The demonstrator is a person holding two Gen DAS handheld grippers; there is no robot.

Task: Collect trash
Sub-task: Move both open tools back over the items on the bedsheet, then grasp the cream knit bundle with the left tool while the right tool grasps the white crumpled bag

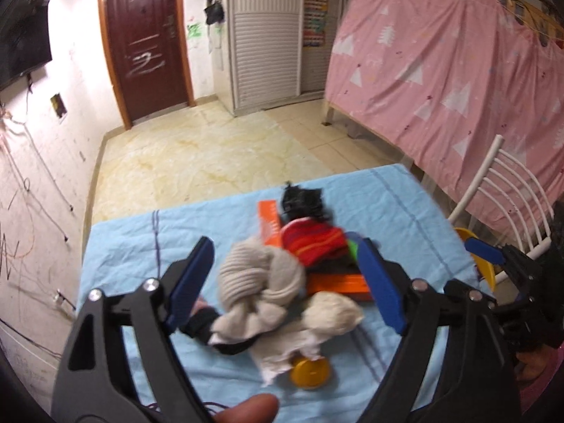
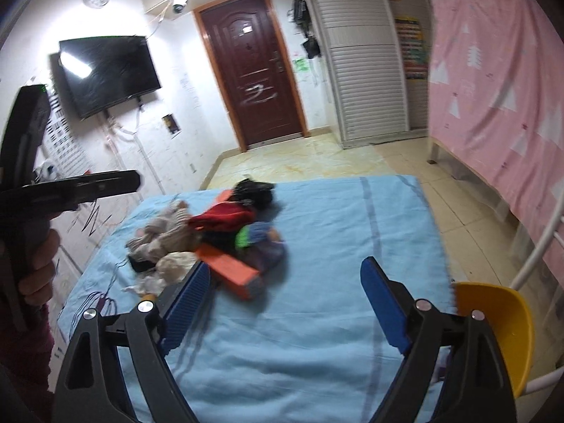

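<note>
A pile of clutter lies on the blue-covered table (image 1: 123, 246): a knotted beige sock (image 1: 261, 278), a red striped cloth (image 1: 313, 243), a black bundle (image 1: 303, 201), orange boxes (image 1: 338, 283), crumpled white tissue (image 1: 282, 352) and a yellow lid (image 1: 310, 373). My left gripper (image 1: 284, 243) hovers open over the near side of the pile, its blue pads clear of everything. My right gripper (image 2: 285, 268) is open too, over bare cloth just right of the pile, with an orange box (image 2: 232, 271) by its left finger. Nothing is held.
A yellow container (image 2: 500, 320) sits at the table's right edge beside a white chair (image 1: 507, 190). Beyond the table are tiled floor (image 1: 197, 155), a dark red door (image 2: 253, 70), a wall TV (image 2: 105, 74) and a pink curtain (image 1: 440, 53) on the right.
</note>
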